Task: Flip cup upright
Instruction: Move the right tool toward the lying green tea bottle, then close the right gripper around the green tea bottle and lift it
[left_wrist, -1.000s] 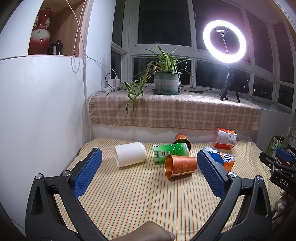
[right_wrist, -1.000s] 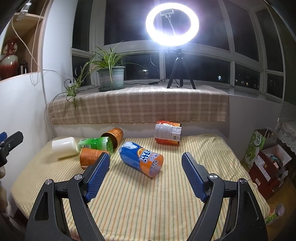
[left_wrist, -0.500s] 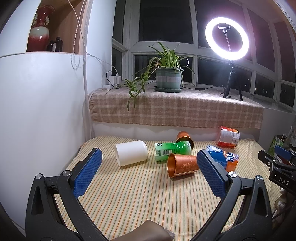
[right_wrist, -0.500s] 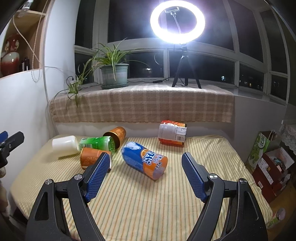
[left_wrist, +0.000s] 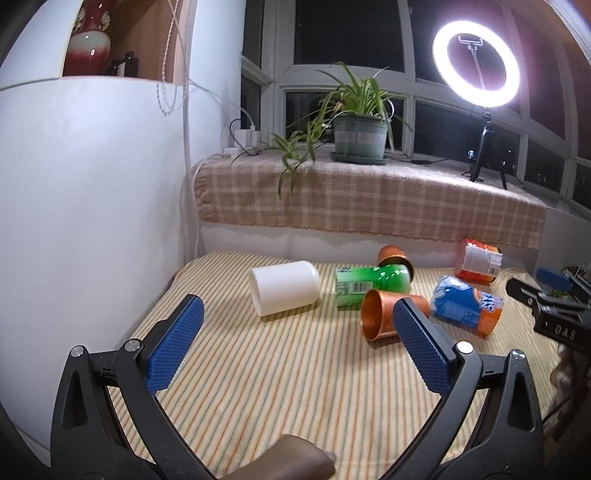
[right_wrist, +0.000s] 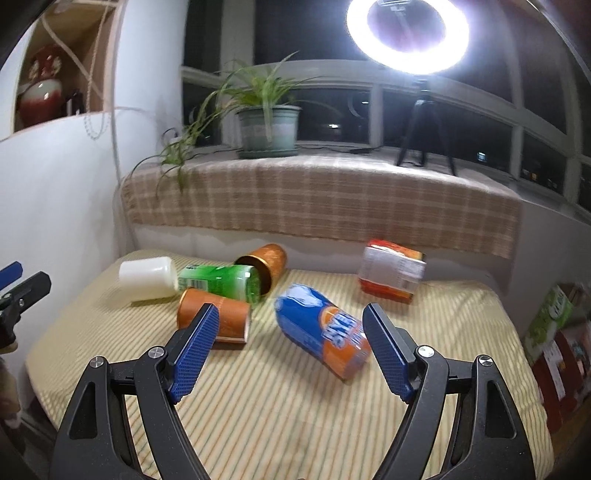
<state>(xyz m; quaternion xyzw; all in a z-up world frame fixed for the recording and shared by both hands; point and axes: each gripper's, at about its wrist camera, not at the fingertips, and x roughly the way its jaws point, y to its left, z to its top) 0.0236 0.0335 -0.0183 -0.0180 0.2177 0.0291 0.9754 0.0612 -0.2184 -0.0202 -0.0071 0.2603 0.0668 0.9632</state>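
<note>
Two copper cups lie sideways on striped cloth; both grippers — ribbed blue fingers wide, empty.

white cup, copper cups, green bottle, perhaps yellow-striped cloth

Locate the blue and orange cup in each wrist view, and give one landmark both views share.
Left wrist: the blue and orange cup lies on its side at right of centre, beyond the left gripper.
Right wrist: it lies centre, between the open fingers of the right gripper.
Shared landmark: the green bottle.
</note>
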